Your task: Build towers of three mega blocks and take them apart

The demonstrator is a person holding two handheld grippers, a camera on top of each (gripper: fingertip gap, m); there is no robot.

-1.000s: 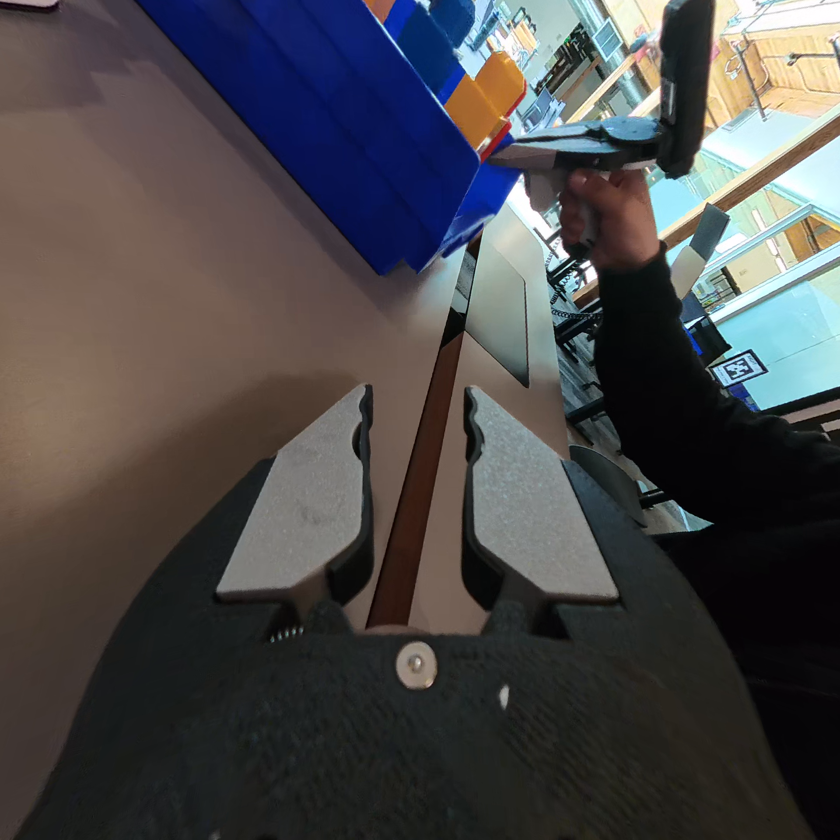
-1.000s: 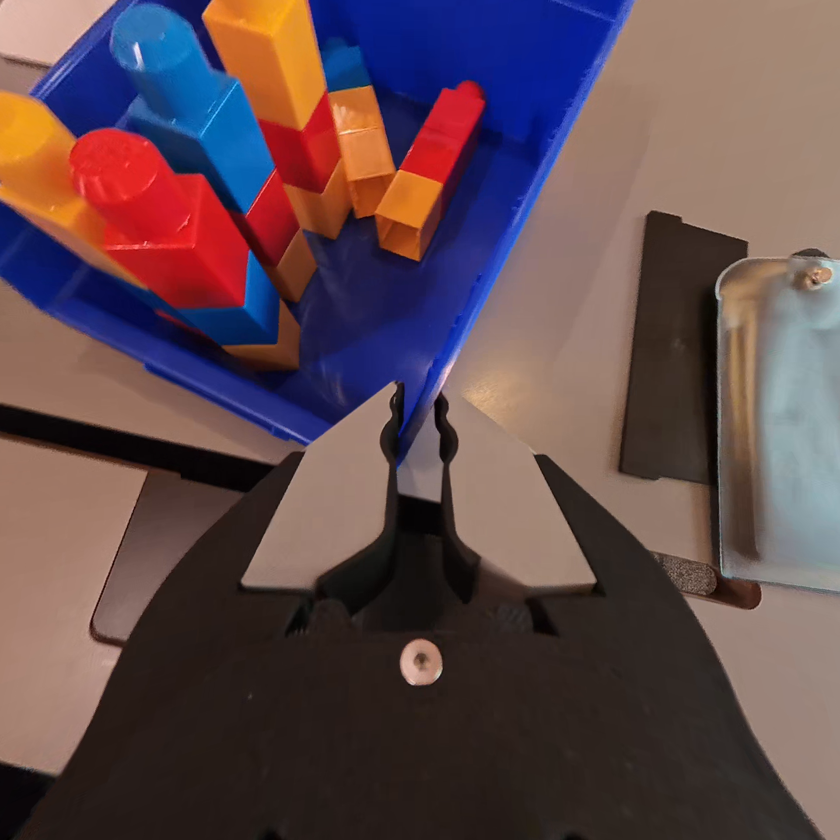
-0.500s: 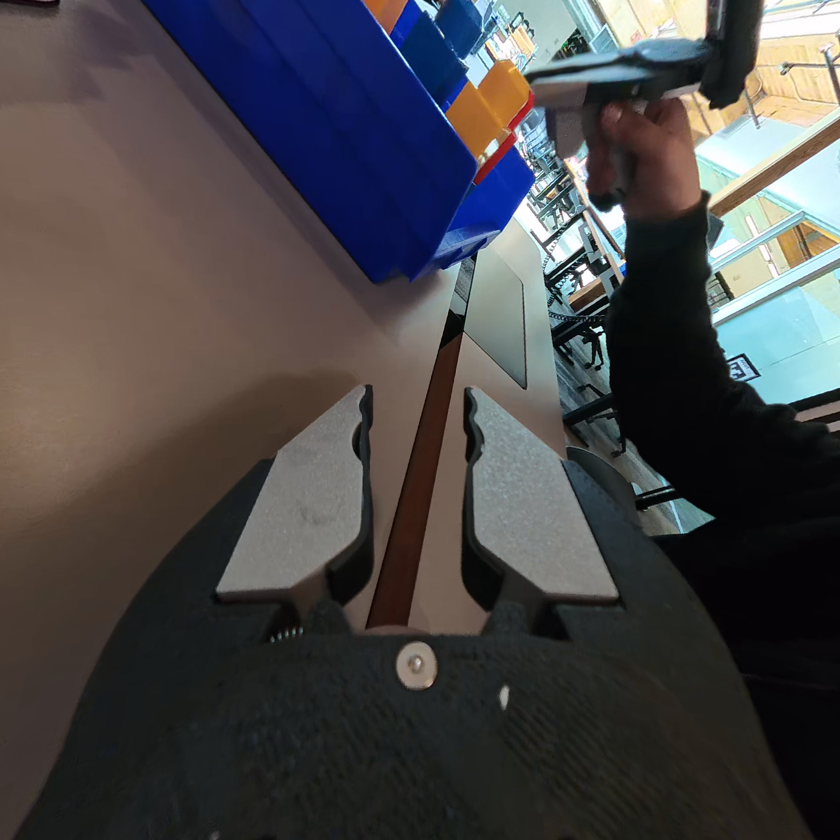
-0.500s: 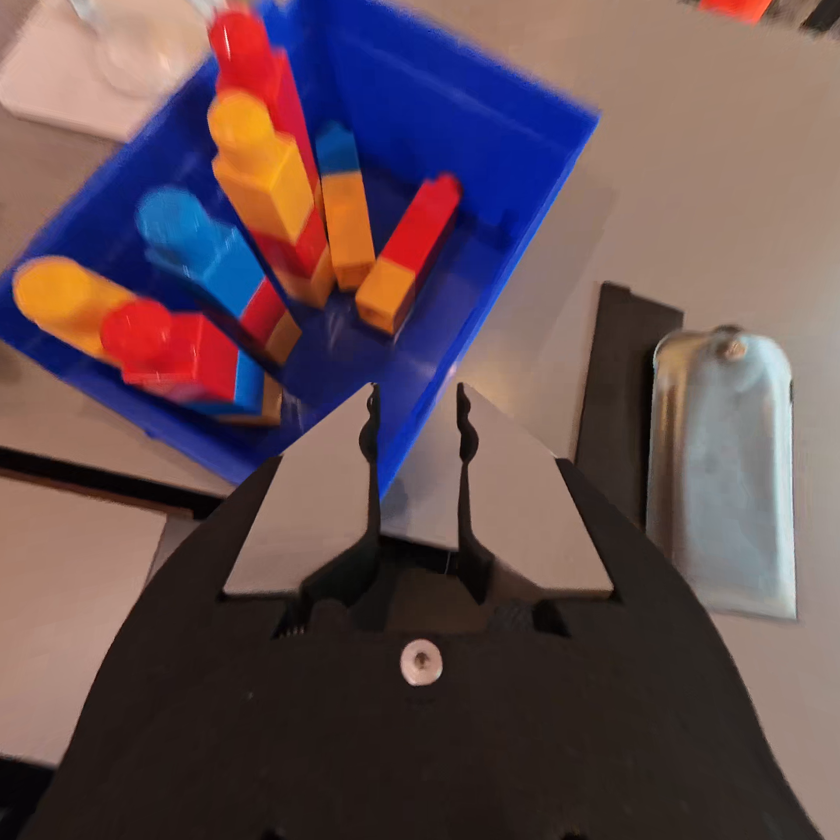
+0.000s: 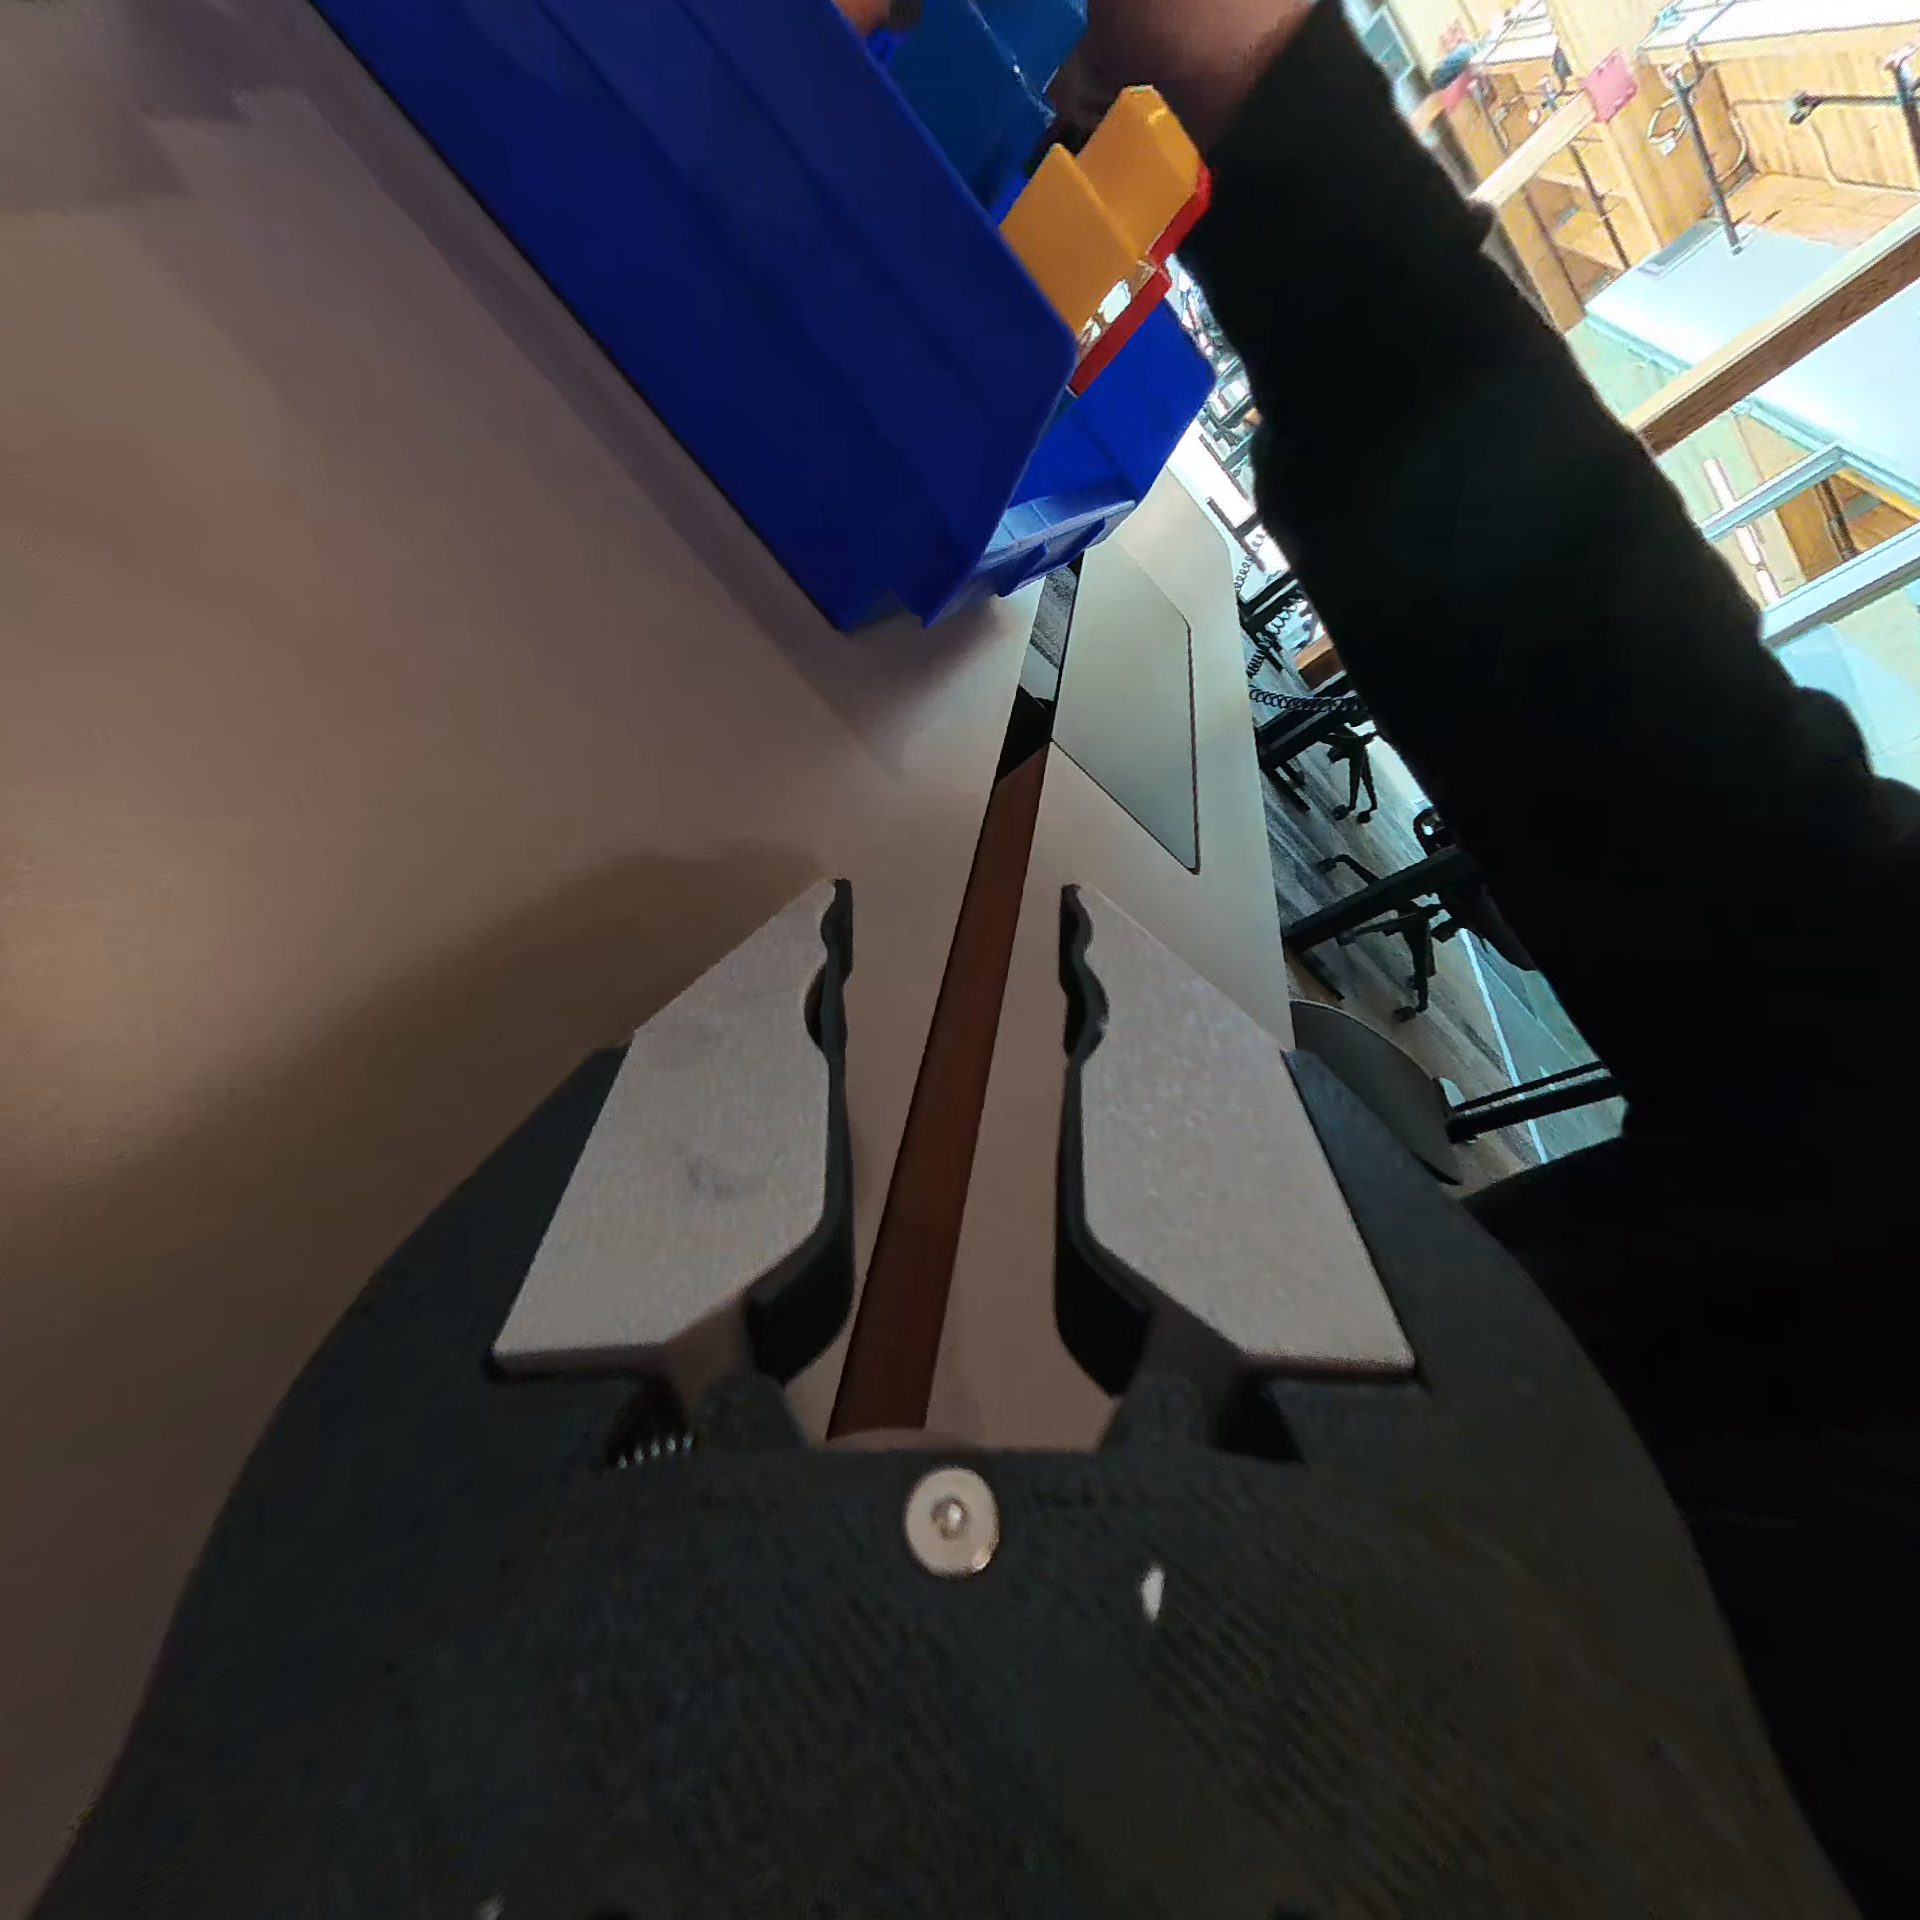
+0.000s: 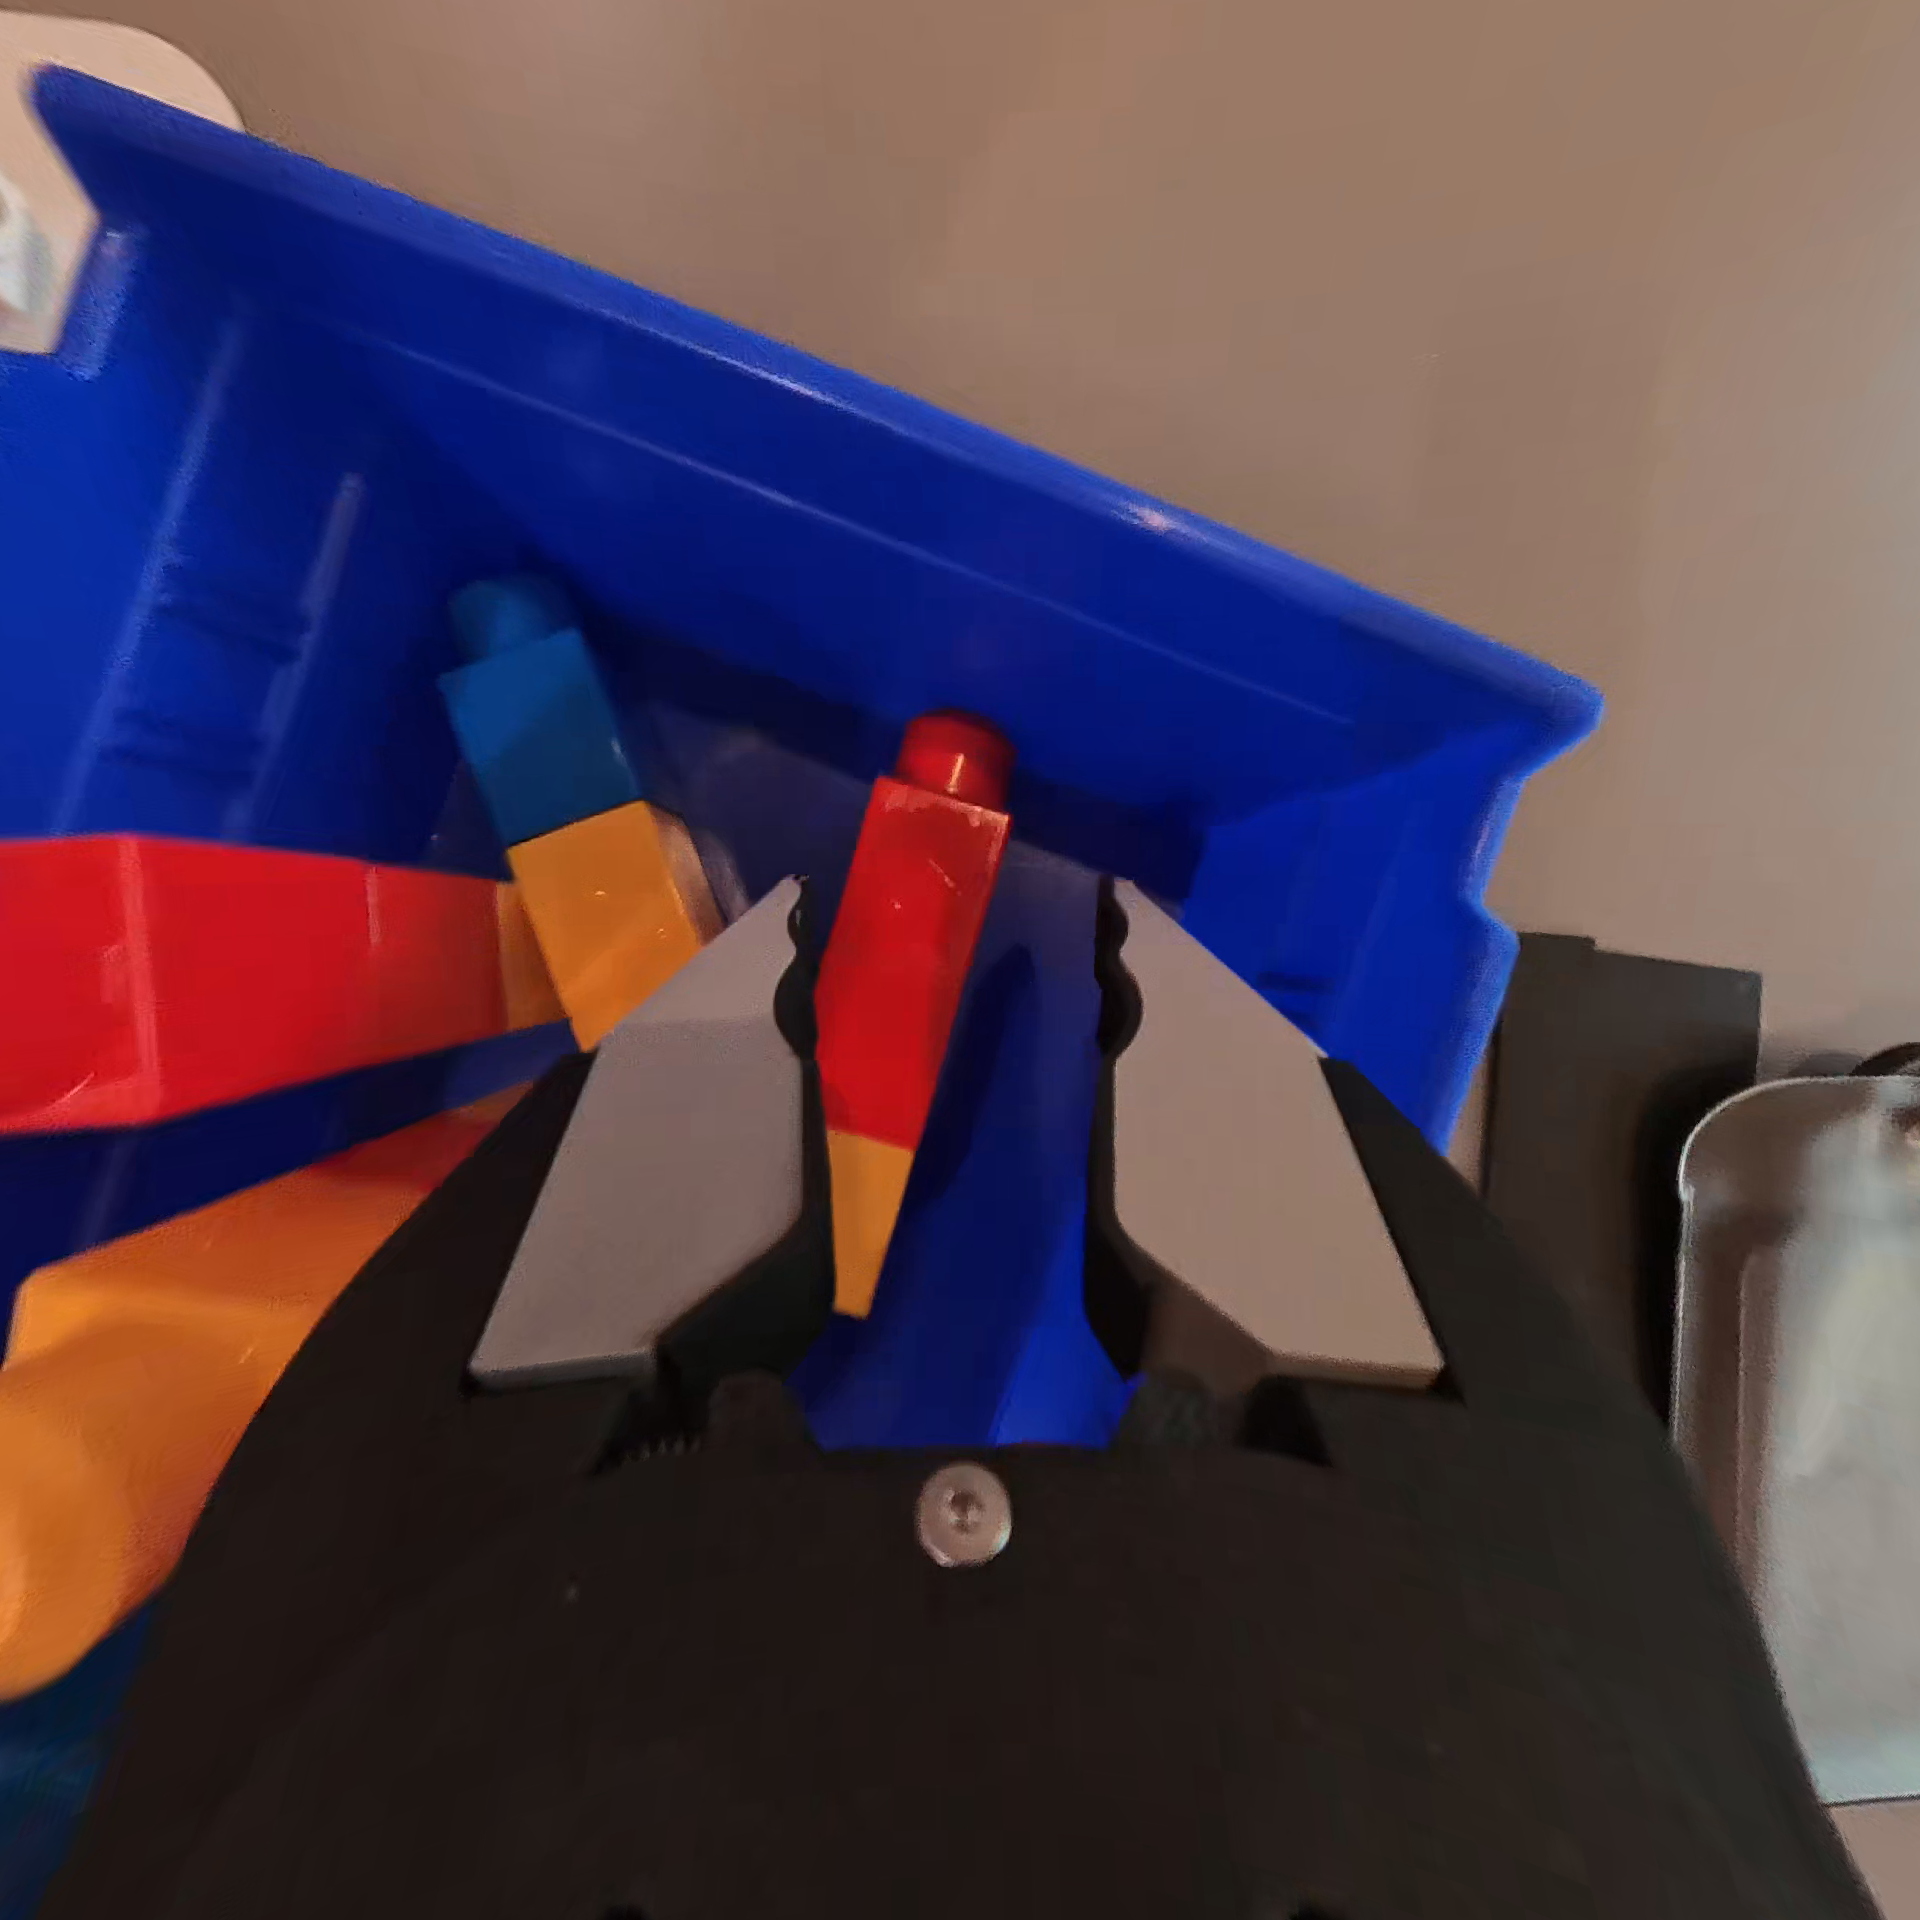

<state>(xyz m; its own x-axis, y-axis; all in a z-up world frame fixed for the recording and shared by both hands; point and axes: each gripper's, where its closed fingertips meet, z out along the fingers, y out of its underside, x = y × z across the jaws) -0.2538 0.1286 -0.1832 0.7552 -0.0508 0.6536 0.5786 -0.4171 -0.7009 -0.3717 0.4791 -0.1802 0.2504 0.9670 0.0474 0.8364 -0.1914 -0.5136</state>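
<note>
1. While my right gripper (image 6: 954, 914) is lowered into the blue bin (image 6: 1039, 582), its fingers (image 6: 675, 1122) are spread apart and grasp nothing.
2. Between those fingers, at frame centre, lies a tower of red blocks over an orange block (image 6: 904, 997). It runs lengthwise along the gap, stud end toward the far bin wall. Its left side lies against, or just beside, the left finger; a clear gap separates it from the right finger.
3. Left of centre in the same view, a second tower, blue over orange (image 6: 582, 810), lies tilted on the bin floor.
4. At the left edge, a large red block (image 6: 208, 966) and a large orange block (image 6: 156, 1351) appear close to the lens and blurred.
5. At the right edge, a black plate (image 6: 1621, 1039) and a shiny metal piece (image 6: 1808, 1351) rest on the surface (image 6: 1143, 208) beside the bin.
6. My left gripper (image 5: 956, 925) sits low over the surface (image 5: 312, 727); its fingers (image 5: 717, 1143) are released and empty.
7. In the left wrist view, the blue bin (image 5: 727, 260) occupies the upper centre, with yellow blocks (image 5: 1101, 197) showing above its rim.
8. A dark sleeve (image 5: 1507, 623) crosses the upper right of that view toward the bin.
</note>
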